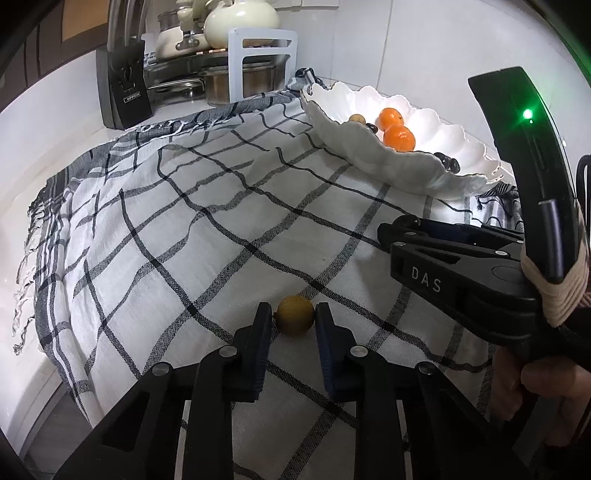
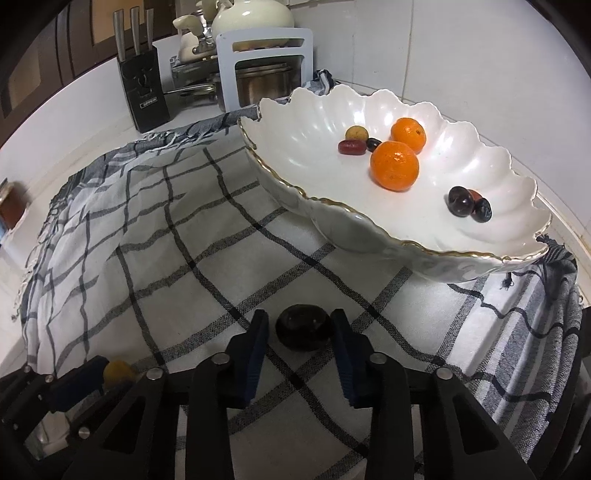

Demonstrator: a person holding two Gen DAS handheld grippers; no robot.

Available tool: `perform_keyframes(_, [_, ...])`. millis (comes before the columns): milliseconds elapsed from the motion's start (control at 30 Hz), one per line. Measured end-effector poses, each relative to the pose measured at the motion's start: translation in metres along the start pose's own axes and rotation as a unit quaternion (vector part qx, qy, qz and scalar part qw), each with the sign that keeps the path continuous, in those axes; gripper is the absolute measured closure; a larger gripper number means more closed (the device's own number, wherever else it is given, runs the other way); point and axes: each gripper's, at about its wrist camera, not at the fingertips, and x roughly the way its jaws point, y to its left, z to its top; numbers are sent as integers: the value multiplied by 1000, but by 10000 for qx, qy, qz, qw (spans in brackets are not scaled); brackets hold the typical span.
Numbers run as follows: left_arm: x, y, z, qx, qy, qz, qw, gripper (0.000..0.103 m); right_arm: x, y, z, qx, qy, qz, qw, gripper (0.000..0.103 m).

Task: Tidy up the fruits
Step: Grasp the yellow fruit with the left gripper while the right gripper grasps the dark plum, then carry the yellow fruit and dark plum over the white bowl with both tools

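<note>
While both fruits sat on checked cloth point(image 1: 207, 206), we clamped left gripper point(image 1: 293, 318) on yellow fruit point(image 1: 294, 315), right gripper point(image 2: 303, 326) on dark fruit point(image 2: 303, 330). Pickup step; next, we judged: lift, carry to scalloped bowl point(image 2: 295, 155).

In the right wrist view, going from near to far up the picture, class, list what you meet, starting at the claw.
Right claw closed on a dark round fruit → checked black-and-white cloth → white scalloped gold-rimmed bowl → nearer orange mandarin → farther orange mandarin → steel pot → cream ceramic teapot.
</note>
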Motion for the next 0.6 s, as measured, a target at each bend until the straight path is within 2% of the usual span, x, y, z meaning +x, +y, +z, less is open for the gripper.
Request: perform_keyframes(600, [-37,1,11,109,-553,-21,9984,78,-38,8,-4,117,-288,93,9995,73])
